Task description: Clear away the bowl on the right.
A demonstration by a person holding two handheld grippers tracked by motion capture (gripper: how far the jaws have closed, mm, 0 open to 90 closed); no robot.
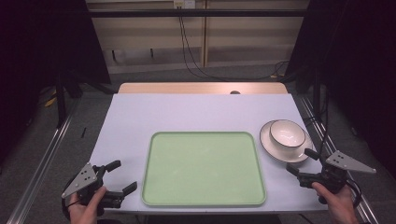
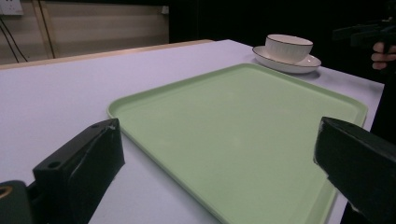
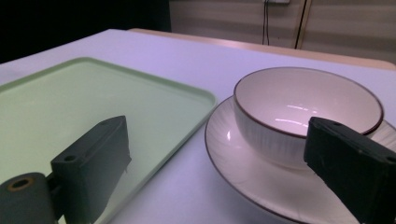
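the right gripper (image 1: 300, 161) sits at about four o'clock on the table in the high view, held in the person's right hand (image 1: 337, 201), its jaws spread wide with nothing between them. its tips lie just beside the near rim of the white plate (image 1: 274, 148), pointing toward ten o'clock; i can't tell from above whether they touch it. in the right gripper view the two black jaws stand well apart, one over the edge of the tray and the other in front of the bowl and plate.

the white bowl (image 1: 286, 133), dark-rimmed and empty, stands upright on the plate at about three o'clock on the table, just beside the tray's far right corner. from the right gripper view the bowl (image 3: 306, 112) sits in the middle of the plate (image 3: 243, 175).

the left gripper (image 1: 124, 175) is at about eight o'clock, in the person's left hand (image 1: 86, 210), jaws also spread and empty, pointing toward the near left corner of the tray. in the left gripper view its jaws frame the tray's surface.

the pale green tray (image 1: 203, 201) lies flat at the centre of the white table (image 1: 187, 112), nearer the six o'clock edge, between the two grippers.
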